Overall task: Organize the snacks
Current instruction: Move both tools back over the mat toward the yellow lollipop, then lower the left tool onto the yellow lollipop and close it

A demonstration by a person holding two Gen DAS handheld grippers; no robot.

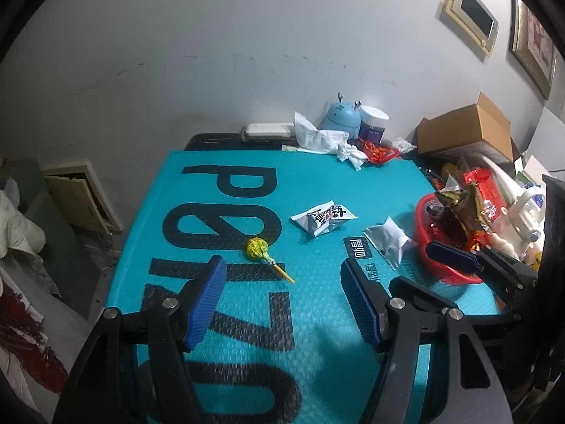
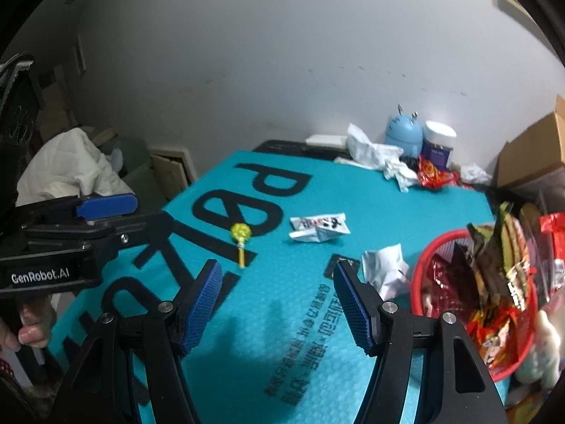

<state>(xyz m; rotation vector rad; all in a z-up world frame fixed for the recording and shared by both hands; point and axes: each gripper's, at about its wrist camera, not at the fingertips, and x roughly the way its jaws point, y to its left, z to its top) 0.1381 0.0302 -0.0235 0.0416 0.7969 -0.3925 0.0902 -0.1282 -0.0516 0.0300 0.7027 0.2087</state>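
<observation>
Ribbed blue fingers (image 1: 208, 304) spread empty on both grippers, bubble-textured teal mat (image 1: 310, 190), foil-wrapped round lollipop (image 1: 257, 248), crinkled packets.

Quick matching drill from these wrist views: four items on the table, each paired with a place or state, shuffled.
Items:
1. lollipop
2. red basket
3. blue round gadget
4. silver packet

Descriptions:
A. at the back by the wall, beside a white-lidded jar
B. lying right beside the basket on the teal mat
C. yellow wrapper, lying across a black letter
D. stuffed with snack wrappers

Pairs: 1-C, 2-D, 3-A, 4-B
</observation>
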